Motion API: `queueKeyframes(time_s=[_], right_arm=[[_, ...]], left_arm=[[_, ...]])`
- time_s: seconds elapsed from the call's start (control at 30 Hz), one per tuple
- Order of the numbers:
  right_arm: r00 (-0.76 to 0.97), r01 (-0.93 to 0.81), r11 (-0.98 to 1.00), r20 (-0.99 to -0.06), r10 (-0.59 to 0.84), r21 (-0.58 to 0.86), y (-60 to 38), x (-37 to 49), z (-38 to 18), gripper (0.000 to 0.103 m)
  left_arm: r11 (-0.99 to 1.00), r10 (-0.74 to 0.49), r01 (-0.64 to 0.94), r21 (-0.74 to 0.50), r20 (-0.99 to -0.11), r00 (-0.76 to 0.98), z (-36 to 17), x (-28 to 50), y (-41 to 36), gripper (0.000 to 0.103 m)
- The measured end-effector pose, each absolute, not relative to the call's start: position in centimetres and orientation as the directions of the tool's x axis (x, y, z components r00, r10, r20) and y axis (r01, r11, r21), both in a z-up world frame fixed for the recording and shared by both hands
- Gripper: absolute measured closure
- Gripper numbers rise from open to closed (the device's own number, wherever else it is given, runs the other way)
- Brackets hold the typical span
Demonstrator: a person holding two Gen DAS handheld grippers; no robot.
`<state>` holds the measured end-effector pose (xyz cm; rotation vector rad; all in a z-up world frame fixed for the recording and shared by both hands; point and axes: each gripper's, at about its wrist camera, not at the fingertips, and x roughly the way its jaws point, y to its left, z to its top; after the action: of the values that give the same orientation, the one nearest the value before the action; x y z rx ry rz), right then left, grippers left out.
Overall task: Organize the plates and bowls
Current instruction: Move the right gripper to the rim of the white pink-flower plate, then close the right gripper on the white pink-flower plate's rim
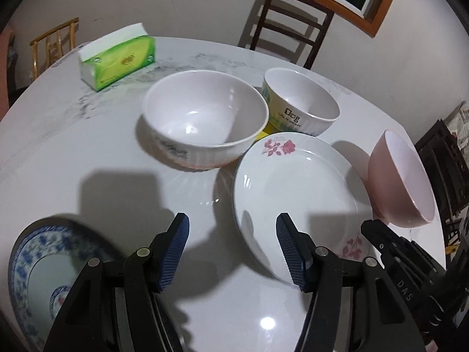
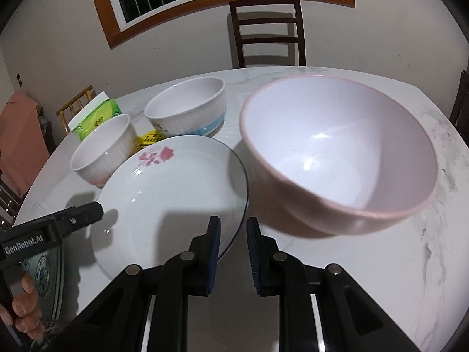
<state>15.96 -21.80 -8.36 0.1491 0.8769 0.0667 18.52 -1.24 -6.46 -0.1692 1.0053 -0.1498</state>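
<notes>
At the right gripper [image 2: 233, 221]: narrow-set, pinching the near rim of the rose plate [image 2: 164, 199], with that plate tilted over the marble table [image 2: 381, 264] and casting a broad shadow. At the left gripper [image 1: 231, 220]: spread wide, gripping nothing, poised over the bare tabletop and the rose plate's left edge; cannot tell whether touching it. Held at the handle by a hand [image 2: 23, 314]. Just right of the rose plate, a pink bowl [image 2: 337, 152], mouth tipped toward the right wrist camera. Beyond the plate, a large white bowl [image 1: 205, 117] and a smaller bowl printed "Dog" [image 1: 302, 99], close together, with something yellow [image 2: 149, 139] on the table between them. Down at the near left, under the left gripper's frame, a blue-and-white plate [image 1: 35, 264]. Farther back on the table, a green tissue pack [image 1: 117, 55]; behind the far edge, a dark wooden chair [image 1: 290, 23] against the wall.
</notes>
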Motion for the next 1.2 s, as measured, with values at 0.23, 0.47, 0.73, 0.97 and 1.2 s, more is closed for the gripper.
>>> queueKeyframes(time_s=[0.23,0.47,0.73,0.97,1.2], right_arm=[[0.632,-0.003,0.991,-0.768,0.108,0.137,-22.0,17.7,-9.2,0.083],[0.628,-0.015,0.990,-0.769,0.120,0.142,-21.7,18.3,-9.6,0.086],[0.615,-0.017,0.990,-0.779,0.121,0.141,-21.5,17.9,-9.6,0.086],[0.578,0.000,0.985,-0.804,0.138,0.170,-22.1,15.5,-9.4,0.086],[0.543,0.013,0.981,-0.825,0.156,0.194,-22.5,12.2,-9.4,0.087]], left_arm=[[0.972,-0.221,0.047,-0.228,-0.838,0.499,-7.7,20.3,-2.2,0.057],[0.969,-0.235,0.043,-0.243,-0.853,0.466,-8.9,21.2,-2.3,0.074],[0.970,-0.241,0.082,-0.229,-0.858,0.453,-9.0,21.2,-2.5,0.082],[0.967,-0.255,0.117,-0.227,-0.873,0.416,-9.0,19.4,-2.8,0.082],[0.961,-0.273,0.140,-0.237,-0.882,0.384,-8.9,16.1,-3.2,0.082]])
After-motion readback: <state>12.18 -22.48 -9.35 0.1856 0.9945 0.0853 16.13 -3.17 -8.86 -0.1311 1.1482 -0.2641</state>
